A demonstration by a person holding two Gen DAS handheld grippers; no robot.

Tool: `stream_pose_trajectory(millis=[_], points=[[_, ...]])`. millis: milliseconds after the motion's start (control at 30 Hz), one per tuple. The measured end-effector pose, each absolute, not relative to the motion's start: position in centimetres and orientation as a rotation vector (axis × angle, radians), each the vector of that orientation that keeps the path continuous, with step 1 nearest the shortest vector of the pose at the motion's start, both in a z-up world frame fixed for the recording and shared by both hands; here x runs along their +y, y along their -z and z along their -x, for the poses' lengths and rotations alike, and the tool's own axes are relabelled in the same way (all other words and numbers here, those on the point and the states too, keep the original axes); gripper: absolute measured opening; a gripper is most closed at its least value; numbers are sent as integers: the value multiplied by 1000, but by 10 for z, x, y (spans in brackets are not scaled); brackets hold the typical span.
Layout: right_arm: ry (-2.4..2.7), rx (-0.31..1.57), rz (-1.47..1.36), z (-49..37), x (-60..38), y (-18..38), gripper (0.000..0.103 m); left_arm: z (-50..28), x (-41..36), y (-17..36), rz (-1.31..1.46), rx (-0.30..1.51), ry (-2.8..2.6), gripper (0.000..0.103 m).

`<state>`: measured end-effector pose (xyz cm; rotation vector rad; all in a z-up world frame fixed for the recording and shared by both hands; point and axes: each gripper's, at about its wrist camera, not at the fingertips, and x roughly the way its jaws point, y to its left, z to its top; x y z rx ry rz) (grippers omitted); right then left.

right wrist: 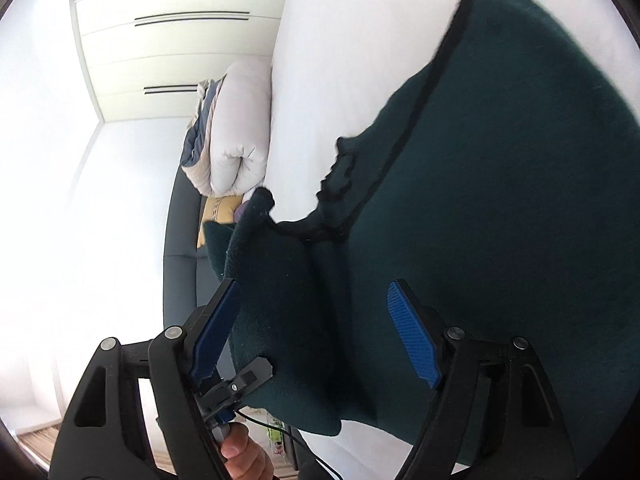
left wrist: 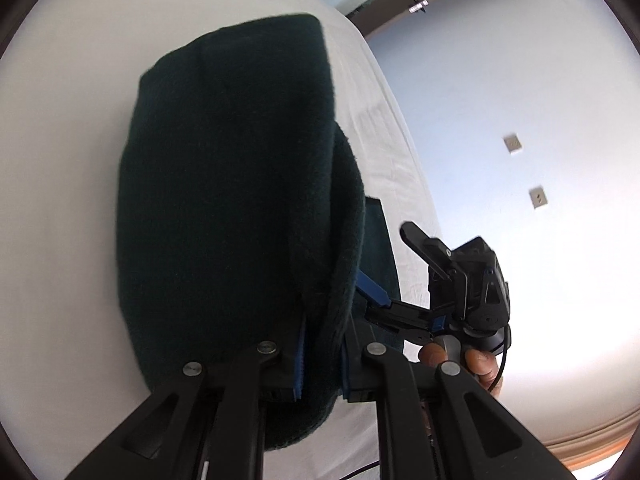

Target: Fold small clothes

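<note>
A dark green knitted garment (left wrist: 224,184) lies on a white bed sheet (left wrist: 60,160), partly folded over itself. My left gripper (left wrist: 320,360) is shut on the garment's near folded edge, cloth pinched between its blue pads. In the right wrist view the same garment (right wrist: 500,200) spreads over the sheet (right wrist: 340,60), with a dark seam line and a frilly edge. My right gripper (right wrist: 320,332) is open, its blue pads (right wrist: 414,336) wide apart with a fold of the garment between them. The right gripper also shows in the left wrist view (left wrist: 452,292), beside the garment.
A rolled white duvet (right wrist: 236,132) and a yellow cushion (right wrist: 216,212) lie at the bed's far end by a dark headboard (right wrist: 180,240). White wardrobe doors (right wrist: 180,48) stand behind. The bed's edge (left wrist: 400,160) runs right of the garment, with white wall beyond.
</note>
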<state>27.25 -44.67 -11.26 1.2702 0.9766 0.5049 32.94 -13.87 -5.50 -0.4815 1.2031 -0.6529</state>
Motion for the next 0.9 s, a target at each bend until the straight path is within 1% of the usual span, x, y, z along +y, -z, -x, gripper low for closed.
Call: stream_pose_trajectory(millis=[33, 67, 100, 133, 167, 200, 267, 433, 600, 700, 767, 800, 833, 900], points=[[-488, 987, -1286, -272, -458, 115, 76, -327, -158, 58, 440, 1209, 671, 15], [-476, 997, -1306, -270, -466, 122, 75, -325, -174, 63, 426, 1224, 692, 23], [-476, 1001, -1327, -268, -473, 127, 74, -322, -184, 69, 433, 1241, 718, 33], [-488, 998, -1348, -266, -478, 131, 74, -319, -191, 74, 436, 1249, 734, 39], [-495, 997, -1352, -265, -480, 133, 74, -315, -193, 75, 443, 1239, 745, 51], [-496, 1000, -1346, -265, -481, 133, 74, -311, -190, 76, 450, 1224, 747, 59], [-497, 1010, -1329, -267, -481, 132, 74, -304, -175, 73, 469, 1200, 745, 63], [-463, 1046, -1231, -273, -474, 119, 74, -292, -121, 67, 476, 1107, 693, 63], [-407, 1098, -1086, -281, -454, 103, 74, -290, -86, 89, 537, 1123, 658, 63], [-366, 1140, -996, -283, -439, 93, 61, -291, -73, 97, 557, 1125, 658, 63], [-353, 1177, -898, -285, -421, 86, 44, -292, -72, 98, 555, 1122, 656, 63], [-351, 1198, -855, -285, -415, 84, 39, -292, -72, 99, 552, 1123, 654, 63], [-347, 1220, -820, -285, -411, 83, 31, -294, -73, 101, 552, 1125, 652, 63], [-319, 1227, -762, -285, -410, 81, 19, -296, -83, 100, 552, 1127, 648, 63]])
